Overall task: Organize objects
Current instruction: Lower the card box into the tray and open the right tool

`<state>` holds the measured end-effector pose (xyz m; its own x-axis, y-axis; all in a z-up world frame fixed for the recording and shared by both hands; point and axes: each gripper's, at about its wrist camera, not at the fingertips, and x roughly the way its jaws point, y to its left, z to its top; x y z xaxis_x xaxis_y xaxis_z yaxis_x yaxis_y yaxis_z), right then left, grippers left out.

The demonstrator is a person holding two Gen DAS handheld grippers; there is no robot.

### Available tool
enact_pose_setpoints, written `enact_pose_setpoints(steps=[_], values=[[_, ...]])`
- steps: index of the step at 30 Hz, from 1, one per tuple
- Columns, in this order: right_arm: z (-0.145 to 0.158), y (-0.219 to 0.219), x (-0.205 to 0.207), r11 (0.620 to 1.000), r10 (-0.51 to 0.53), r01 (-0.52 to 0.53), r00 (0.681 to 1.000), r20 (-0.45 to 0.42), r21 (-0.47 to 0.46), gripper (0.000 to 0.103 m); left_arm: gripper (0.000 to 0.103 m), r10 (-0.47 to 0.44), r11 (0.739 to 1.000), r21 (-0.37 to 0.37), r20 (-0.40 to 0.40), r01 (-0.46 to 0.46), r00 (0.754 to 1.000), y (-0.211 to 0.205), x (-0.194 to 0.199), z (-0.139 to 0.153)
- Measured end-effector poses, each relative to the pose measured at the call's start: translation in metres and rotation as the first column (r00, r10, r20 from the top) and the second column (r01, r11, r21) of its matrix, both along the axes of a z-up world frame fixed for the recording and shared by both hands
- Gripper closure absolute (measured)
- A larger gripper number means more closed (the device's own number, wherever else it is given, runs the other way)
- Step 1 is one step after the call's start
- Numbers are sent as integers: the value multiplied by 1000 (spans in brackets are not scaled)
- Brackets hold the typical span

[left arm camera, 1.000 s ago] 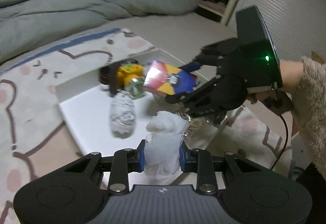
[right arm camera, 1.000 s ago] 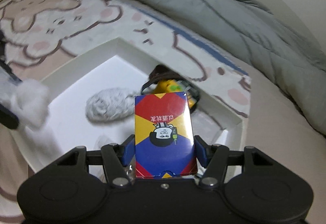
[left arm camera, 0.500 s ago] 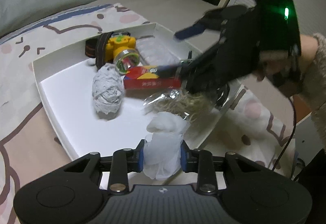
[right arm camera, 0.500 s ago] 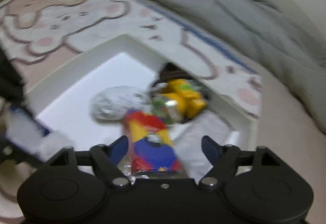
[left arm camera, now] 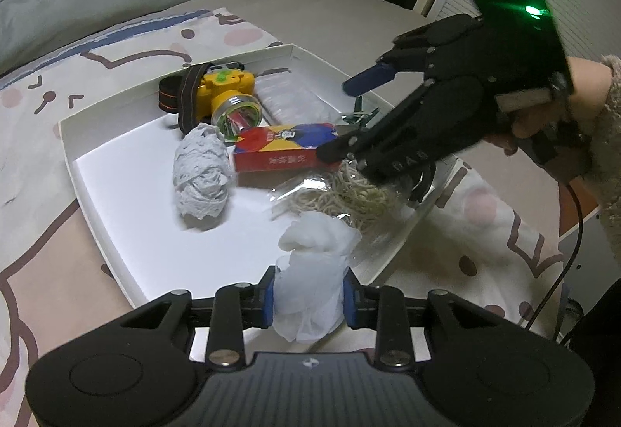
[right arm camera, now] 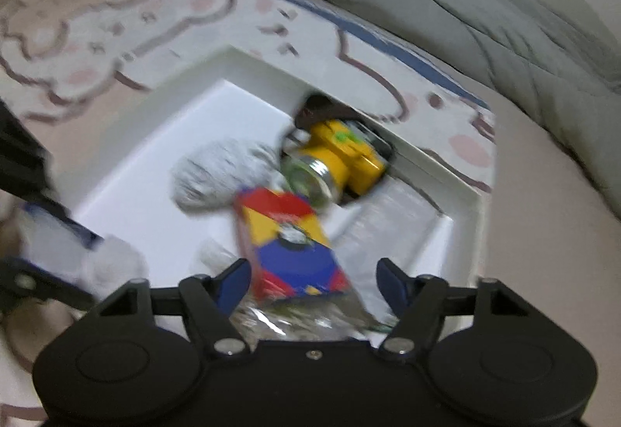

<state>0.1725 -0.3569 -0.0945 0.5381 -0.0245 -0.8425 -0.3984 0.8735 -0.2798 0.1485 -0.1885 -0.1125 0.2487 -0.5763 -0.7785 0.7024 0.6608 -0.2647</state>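
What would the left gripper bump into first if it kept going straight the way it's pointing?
Probably the clear bag of noodles in the white tray. The left gripper, shut on a white cloth wad, points down at it, though depth is hard to judge.

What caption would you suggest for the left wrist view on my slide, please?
Left gripper shut on white tissue above white tray; open right gripper above card box.

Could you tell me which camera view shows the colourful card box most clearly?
The left wrist view: the card box lies sharp in the white tray, side and top visible. The right wrist view shows it blurred, partly behind the gripper.
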Motion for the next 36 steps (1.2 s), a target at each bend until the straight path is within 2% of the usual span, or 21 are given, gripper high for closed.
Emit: enact_pose_setpoints(steps=[3,5,9,12,14,15,18,20,22,23,25,28,30,34,36], values=[[-2,-12,7,992,-107,108,994,23,-71,36,69,7,1000,-5,-4,-7,1000,1,1,0],[-2,-21,11,973,-192,200,979,72,-118,48,69,8,1000,-4,-7,-8,1000,0,1,-1],[7,-43,14,956,-294,292,953,75,33,49,69,9,1000,-8,-4,-9,1000,-1,1,-2],[8,-50,18,931,-359,352,932,59,99,53,70,6,1000,-16,2,-6,1000,-2,0,-1],[6,-58,22,891,-425,415,905,18,185,66,70,0,1000,-21,4,0,1000,-3,-1,-1],[4,-63,25,852,-471,461,882,-23,248,68,70,-2,1000,-20,5,2,1000,-4,-1,-1],[-5,-71,30,748,-558,555,823,-108,364,69,70,-4,1000,-19,6,4,1000,-4,-1,-1],[-10,-68,33,729,-595,587,798,-99,353,67,70,-4,1000,-19,4,4,1000,-4,-1,-1],[-14,-65,34,730,-600,588,795,-86,348,63,70,-3,1000,-20,4,4,1000,-3,-1,-2],[-18,-64,35,728,-586,580,803,-108,365,67,70,-4,1000,-19,7,4,1000,-3,-1,-2],[-22,-60,39,729,-560,569,815,-147,381,68,70,-13,1000,-18,18,14,1000,-4,-2,-3],[-17,-41,39,803,-466,475,877,-119,360,68,70,-35,999,-14,42,36,999,-7,-4,-3],[-15,-32,38,821,-425,439,897,-122,364,69,71,-50,999,-15,56,51,997,-9,-6,-3],[-7,-29,38,824,-441,445,892,-95,351,68,70,-72,997,-31,73,75,995,-17,-6,-2],[-4,-31,37,820,-448,449,890,-90,355,68,64,-57,998,-35,76,60,995,-23,-5,-1]])
